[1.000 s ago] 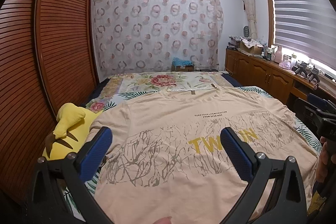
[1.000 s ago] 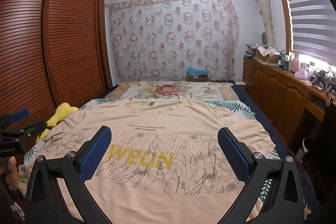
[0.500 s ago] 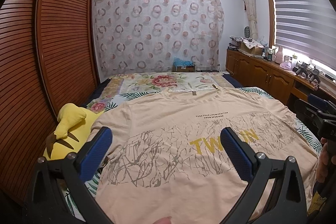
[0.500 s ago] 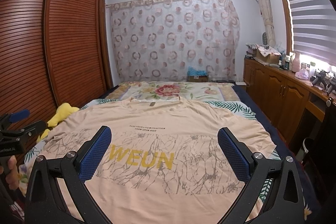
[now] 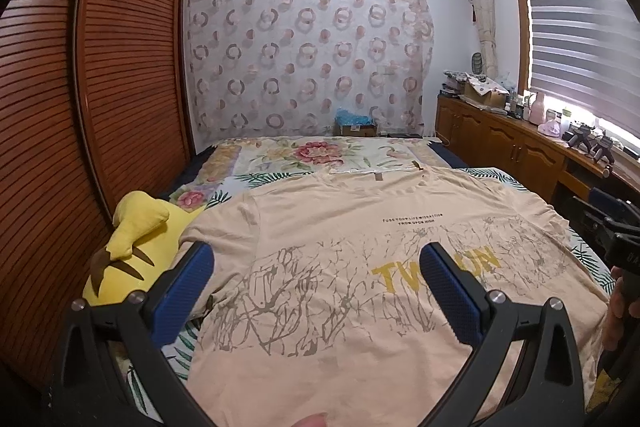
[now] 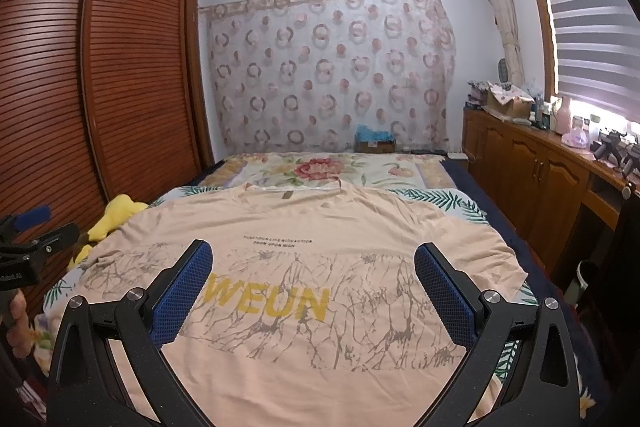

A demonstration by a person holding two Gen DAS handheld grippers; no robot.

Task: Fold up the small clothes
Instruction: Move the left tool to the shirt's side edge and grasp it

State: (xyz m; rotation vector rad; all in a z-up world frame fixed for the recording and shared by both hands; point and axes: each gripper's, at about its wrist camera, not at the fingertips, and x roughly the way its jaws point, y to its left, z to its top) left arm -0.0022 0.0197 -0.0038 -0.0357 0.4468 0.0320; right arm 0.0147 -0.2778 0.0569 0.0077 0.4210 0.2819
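Note:
A peach T-shirt (image 5: 328, 227) with grey crackle print and yellow letters lies spread flat, front up, on the bed; it also shows in the right wrist view (image 6: 304, 227). Its collar points away from me. My left gripper (image 5: 316, 259) is open and empty, held above the shirt's left half near the hem. My right gripper (image 6: 314, 257) is open and empty above the shirt's right half. Each gripper shows at the edge of the other's view.
A yellow plush toy (image 5: 136, 239) lies at the bed's left edge beside the shirt's sleeve, against the wooden louvred wardrobe (image 5: 80, 107). The floral bed sheet (image 5: 316, 155) extends beyond the collar. A wooden cabinet (image 6: 532, 171) with clutter runs along the right wall.

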